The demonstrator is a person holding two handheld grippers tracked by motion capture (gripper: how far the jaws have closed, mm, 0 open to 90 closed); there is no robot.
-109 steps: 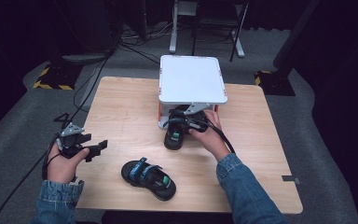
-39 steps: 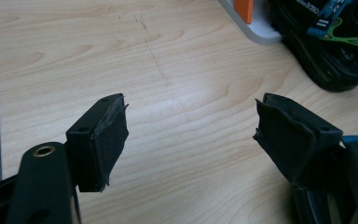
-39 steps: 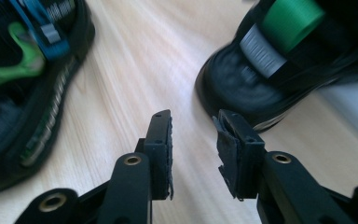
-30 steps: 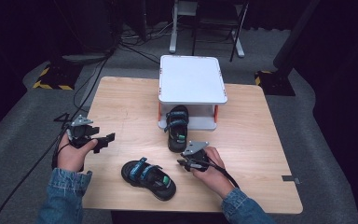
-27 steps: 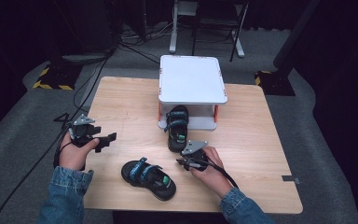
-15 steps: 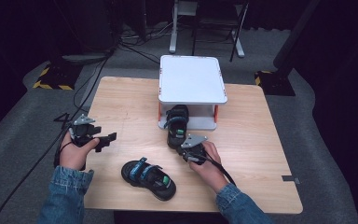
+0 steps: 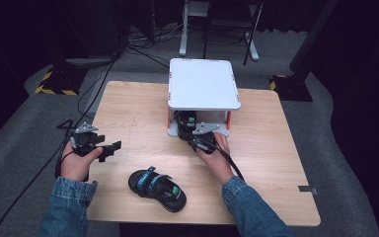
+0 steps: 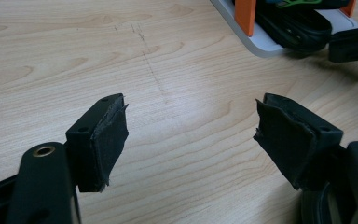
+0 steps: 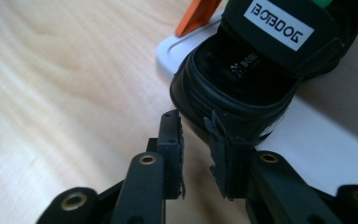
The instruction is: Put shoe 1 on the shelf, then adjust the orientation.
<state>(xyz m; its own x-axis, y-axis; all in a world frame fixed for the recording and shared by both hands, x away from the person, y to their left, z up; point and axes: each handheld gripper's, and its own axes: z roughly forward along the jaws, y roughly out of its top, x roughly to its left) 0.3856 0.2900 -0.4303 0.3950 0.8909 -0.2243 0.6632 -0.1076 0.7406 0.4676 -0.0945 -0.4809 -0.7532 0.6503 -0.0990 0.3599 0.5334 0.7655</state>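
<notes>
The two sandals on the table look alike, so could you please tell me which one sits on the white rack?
The sandal on the white rack's bottom shelf, by the right tool. The other sandal lies on the bare tabletop near the front edge.

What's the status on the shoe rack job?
Left gripper open, idle. Right gripper at heel of black sandal on white rack, fingers just opened, nothing gripped. Second black sandal waiting.

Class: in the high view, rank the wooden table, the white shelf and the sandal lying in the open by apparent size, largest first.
1. wooden table
2. white shelf: its top stands nearer the camera, which enlarges it a little, but not enough to change the order
3. sandal lying in the open
</notes>
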